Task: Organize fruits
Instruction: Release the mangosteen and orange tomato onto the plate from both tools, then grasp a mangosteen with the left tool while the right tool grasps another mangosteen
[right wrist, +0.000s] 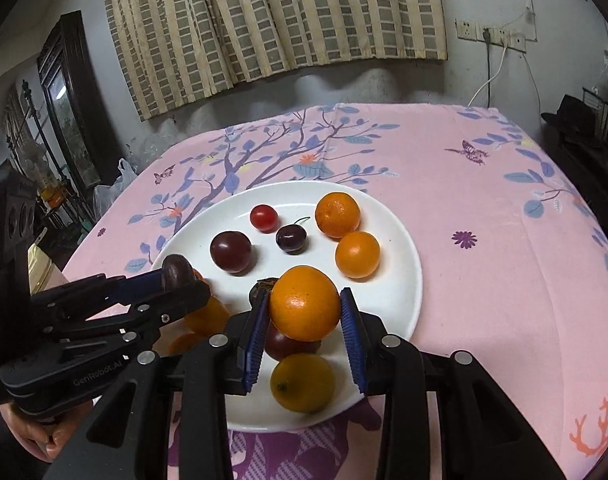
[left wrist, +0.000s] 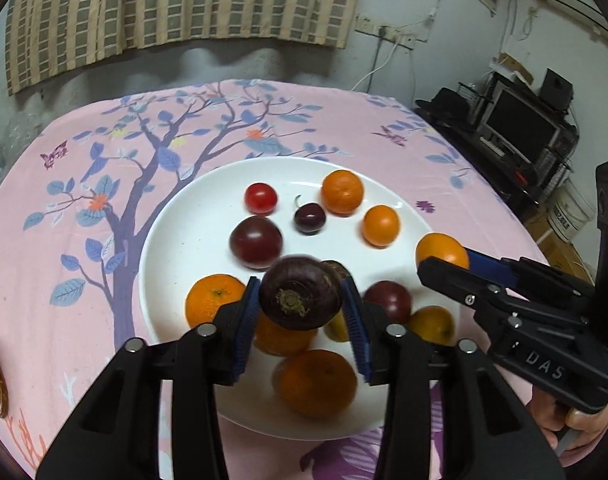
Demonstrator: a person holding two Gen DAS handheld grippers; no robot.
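Left wrist view: dark purple fruit (left wrist: 299, 298), stem scar toward the camera, sits between the blue pads of the left gripper (left wrist: 304, 316), held up over the near half of the white plate (left wrist: 171, 240). Its left side touches the pad, the right looks barely in contact, so the hold seems loose, maybe about to let go. The right gripper (right wrist: 306, 320) is clamped on a small orange (right wrist: 304, 303), also raised over the plate. Both are lifted clear of the pile, probably so neighbours don't roll. On the plate: a red cherry tomato (left wrist: 260, 199), a cherry with stem (left wrist: 309, 218), a dark plum (left wrist: 256, 241), and oranges (left wrist: 342, 192) grouped far right, so sorting by colour looks underway. The plate rests on the bench under a pink tree-print cloth (left wrist: 83, 200).
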